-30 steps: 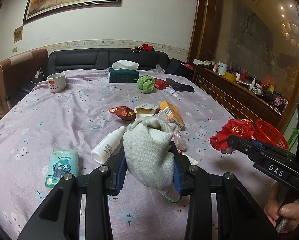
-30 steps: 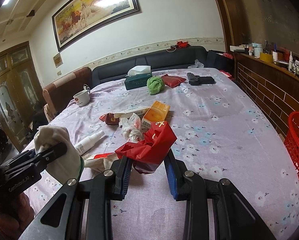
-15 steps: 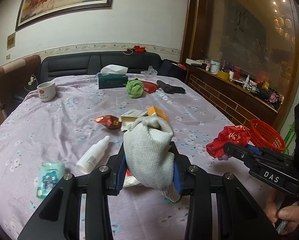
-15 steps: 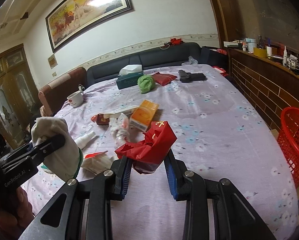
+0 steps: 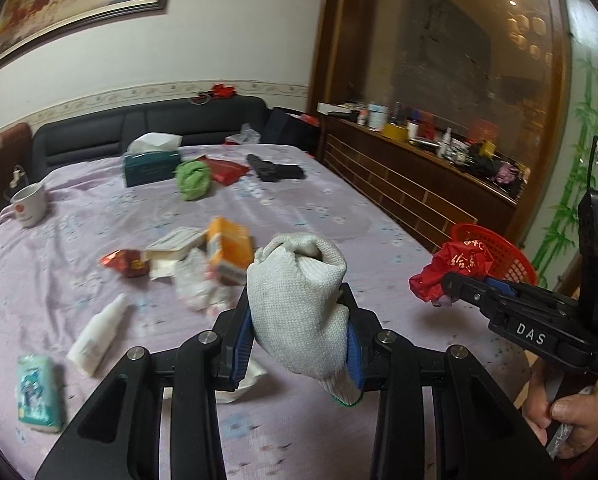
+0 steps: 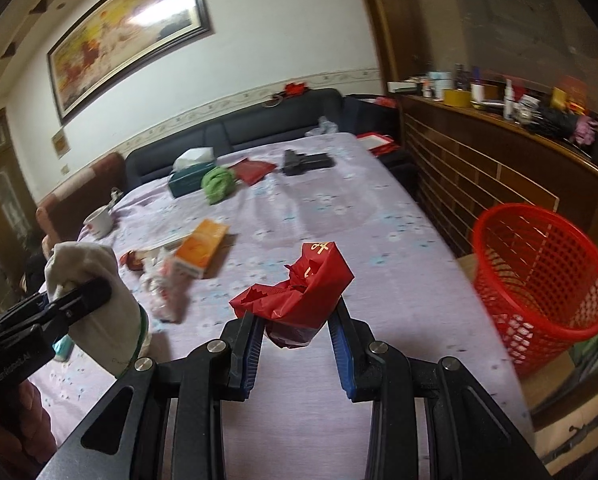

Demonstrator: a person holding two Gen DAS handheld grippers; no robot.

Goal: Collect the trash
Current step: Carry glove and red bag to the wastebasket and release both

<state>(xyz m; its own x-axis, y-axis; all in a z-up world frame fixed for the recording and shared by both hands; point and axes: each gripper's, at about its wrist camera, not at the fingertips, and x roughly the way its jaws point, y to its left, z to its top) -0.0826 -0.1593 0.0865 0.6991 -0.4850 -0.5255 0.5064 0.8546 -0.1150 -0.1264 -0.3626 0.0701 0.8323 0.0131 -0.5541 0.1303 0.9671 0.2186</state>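
Between the blue pads of the left gripper (image 5: 299,328) a bunched off-white knitted work glove (image 5: 299,304) is pinched and kept clear of the lilac flowered tablecloth (image 5: 307,216), judged ready for carrying to the bin. Ahead and to the left, unpicked litter is seen: an orange carton (image 5: 231,248), a crumpled clear wrapper (image 5: 197,284), a white spray bottle (image 5: 99,336) and a teal tissue packet (image 5: 39,392). To the right, the right gripper (image 5: 439,292) is seen clamped on a crumpled red foil bag (image 5: 455,268), with the red plastic mesh basket (image 5: 507,256) just behind it.

Between the right gripper's (image 6: 299,336) pads the red foil bag (image 6: 299,296) is squeezed and raised above the cloth. Off to the right, beyond the table edge, the red mesh basket (image 6: 539,272) stands open-topped, so both pieces are probably held aloft for dropping there. To the left, the left gripper (image 6: 75,300) with the glove (image 6: 95,280) is visible.
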